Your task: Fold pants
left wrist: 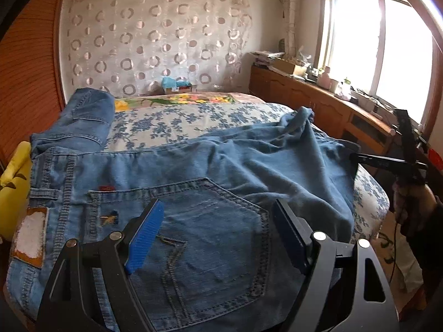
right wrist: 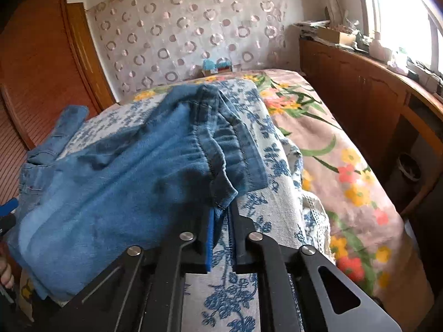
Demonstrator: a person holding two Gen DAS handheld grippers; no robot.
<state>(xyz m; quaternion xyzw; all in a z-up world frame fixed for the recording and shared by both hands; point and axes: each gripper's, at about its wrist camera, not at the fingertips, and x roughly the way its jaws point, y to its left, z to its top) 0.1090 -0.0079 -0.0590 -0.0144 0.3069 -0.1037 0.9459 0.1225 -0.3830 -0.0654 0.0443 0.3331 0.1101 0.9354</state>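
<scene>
Blue jeans [left wrist: 221,160] lie across the bed, back pocket up, with one leg folded away at the far left. My left gripper [left wrist: 217,207] hovers open just over the back pocket, its blue pads [left wrist: 146,235] wide apart and nothing between them. My right gripper [right wrist: 223,210] is shut on the hem corner of the jeans [right wrist: 124,179], where the leg end bunches up at the bed's right side. In the left wrist view the right gripper [left wrist: 355,157] shows as a thin black bar at the cloth's right edge. The left gripper's blue pad [right wrist: 8,207] peeks in at the far left of the right wrist view.
The bed carries a blue-flowered sheet [left wrist: 193,121] and a pink floral blanket [right wrist: 346,152] beyond it. A yellow cloth [left wrist: 13,182] lies at the left edge. A wooden cabinet [left wrist: 318,102] with clutter runs under the window; a wooden wardrobe [right wrist: 41,69] stands on the left.
</scene>
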